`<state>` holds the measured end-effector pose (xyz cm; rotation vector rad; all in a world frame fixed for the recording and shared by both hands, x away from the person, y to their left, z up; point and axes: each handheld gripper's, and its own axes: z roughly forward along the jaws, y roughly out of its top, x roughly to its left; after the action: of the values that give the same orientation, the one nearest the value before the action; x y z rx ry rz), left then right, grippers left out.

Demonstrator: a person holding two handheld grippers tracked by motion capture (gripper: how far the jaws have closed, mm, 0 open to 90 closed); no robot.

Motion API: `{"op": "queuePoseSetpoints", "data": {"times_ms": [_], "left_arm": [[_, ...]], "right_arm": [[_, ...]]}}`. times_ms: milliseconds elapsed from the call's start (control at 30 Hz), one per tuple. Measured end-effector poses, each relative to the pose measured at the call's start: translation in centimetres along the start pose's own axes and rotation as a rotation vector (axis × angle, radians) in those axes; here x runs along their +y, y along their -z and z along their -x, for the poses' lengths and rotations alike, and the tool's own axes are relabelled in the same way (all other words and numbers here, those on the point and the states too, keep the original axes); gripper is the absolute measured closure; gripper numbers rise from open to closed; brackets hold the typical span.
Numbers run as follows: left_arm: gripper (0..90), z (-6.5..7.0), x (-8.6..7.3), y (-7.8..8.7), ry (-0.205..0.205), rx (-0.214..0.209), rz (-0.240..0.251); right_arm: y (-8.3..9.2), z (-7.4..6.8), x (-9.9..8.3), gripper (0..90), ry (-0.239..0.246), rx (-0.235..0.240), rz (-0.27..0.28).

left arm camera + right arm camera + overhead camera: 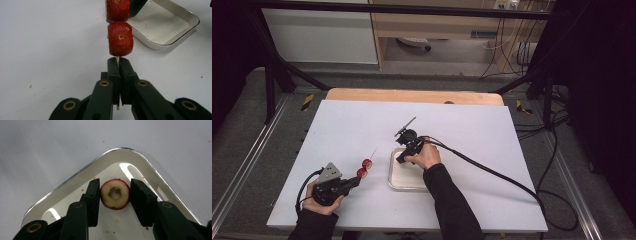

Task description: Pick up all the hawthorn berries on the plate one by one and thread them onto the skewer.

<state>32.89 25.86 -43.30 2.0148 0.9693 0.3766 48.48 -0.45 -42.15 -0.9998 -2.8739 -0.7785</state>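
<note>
Left gripper (117, 65): jaws clamp skewer (117, 60), steadying two fruits (120, 38). Right gripper (115, 195): jaws narrow, straddling cored fruit (115, 194) in tray (75, 176), ready for pickup.

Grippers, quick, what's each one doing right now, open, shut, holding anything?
Left gripper: shut on the wooden skewer, which carries two red fruit pieces.
Right gripper: open around the cored fruit slice in the metal tray, not yet gripping it.

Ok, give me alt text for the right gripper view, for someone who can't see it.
A cored red fruit slice lies in a shiny metal tray, between the right gripper's two black jaws. The left jaw seems to touch it; the right stands just clear. White table behind.
</note>
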Motion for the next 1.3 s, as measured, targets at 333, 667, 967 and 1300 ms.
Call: {"op": "queuePoseSetpoints", "data": {"times_ms": [333,667,967,1300], "left_arm": [[88.1,0.1,0.0,0.1,-0.002,0.001,0.004],[88.1,0.6,0.2,0.1,-0.011,-0.002,0.012],[88.1,1.1,0.3,-0.1,-0.025,-0.001,0.007],[88.2,2.5,0.8,-0.7,-0.003,0.002,0.015]], "right_arm": [[1.3,-0.4,0.0,61.5,-0.044,0.009,0.02],[4.7,-1.3,-1.0,61.5,-0.115,0.038,0.145],[6.5,-0.8,-3.5,61.5,-0.182,0.08,0.242],[7.9,-0.5,-7.1,61.6,-0.281,0.151,0.483]]}}
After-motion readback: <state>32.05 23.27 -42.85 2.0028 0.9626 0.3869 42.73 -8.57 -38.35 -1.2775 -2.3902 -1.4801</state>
